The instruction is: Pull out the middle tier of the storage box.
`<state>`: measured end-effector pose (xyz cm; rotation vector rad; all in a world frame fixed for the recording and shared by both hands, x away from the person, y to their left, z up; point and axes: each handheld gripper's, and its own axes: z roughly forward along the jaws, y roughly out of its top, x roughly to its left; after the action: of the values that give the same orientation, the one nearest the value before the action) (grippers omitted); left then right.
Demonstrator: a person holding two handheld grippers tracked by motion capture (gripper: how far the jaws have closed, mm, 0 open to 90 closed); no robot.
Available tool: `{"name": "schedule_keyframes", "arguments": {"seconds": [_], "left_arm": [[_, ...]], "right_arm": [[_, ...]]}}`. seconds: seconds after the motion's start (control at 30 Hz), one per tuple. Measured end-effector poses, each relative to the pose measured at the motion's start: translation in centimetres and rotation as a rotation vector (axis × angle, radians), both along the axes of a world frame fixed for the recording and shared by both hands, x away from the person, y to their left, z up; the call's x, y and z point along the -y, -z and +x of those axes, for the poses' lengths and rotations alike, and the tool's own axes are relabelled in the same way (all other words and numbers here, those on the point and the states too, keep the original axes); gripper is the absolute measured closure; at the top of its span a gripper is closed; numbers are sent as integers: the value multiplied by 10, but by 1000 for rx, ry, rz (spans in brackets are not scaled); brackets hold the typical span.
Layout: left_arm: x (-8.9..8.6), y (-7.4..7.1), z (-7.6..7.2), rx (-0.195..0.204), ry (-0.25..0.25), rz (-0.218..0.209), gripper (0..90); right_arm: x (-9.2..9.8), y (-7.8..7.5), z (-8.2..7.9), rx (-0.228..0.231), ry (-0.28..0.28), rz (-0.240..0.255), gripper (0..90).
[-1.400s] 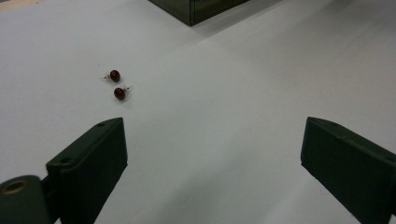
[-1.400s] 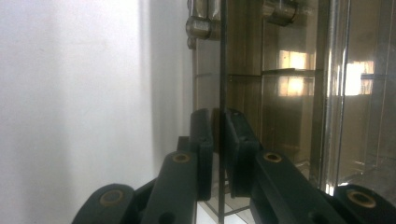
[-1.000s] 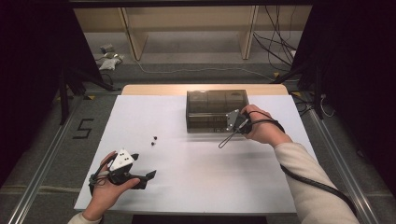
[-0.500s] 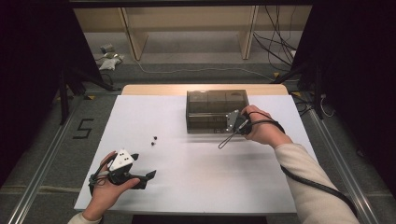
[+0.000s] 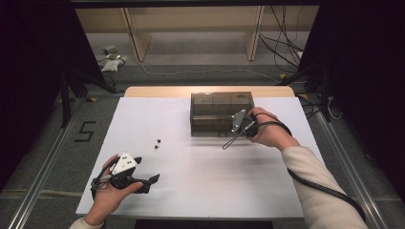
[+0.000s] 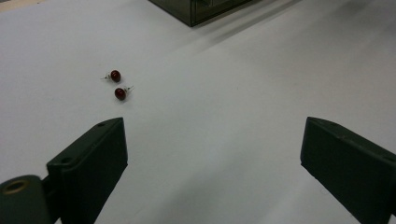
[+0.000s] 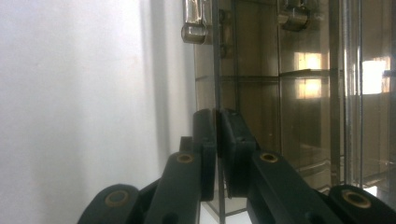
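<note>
The right tongs (image 7: 217, 140) are clamped on the thin front wall of the smoky transparent plastic box (image 5: 215, 107); the left tongs (image 6: 212, 154) stand apart above the white counter (image 5: 205, 176).

Right gripper (image 7: 217, 122) clamped on the thin front edge of a smoky transparent compartment box (image 7: 299, 93); metal hinge (image 7: 195, 21) above, white tabletop (image 7: 70, 102) at left.

Two small dark red round stud earrings (image 6: 117, 85) (lying just beside each other) on one white table (image 5: 200, 181); one smoky transparent plastic compartment box (image 5: 215, 107); two black handheld two-jaw grippers, left (image 5: 143, 183) and right (image 5: 228, 143).
</note>
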<state>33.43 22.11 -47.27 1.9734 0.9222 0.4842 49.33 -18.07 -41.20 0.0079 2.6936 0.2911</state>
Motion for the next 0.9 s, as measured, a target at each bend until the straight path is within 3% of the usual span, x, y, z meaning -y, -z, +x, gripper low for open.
{"name": "schedule_keyframes", "arguments": {"seconds": [0.9], "left_arm": [[0,0,0,0,-1,1,74]], "right_arm": [[3,-1,-11,-11,-13,30,861]]}}
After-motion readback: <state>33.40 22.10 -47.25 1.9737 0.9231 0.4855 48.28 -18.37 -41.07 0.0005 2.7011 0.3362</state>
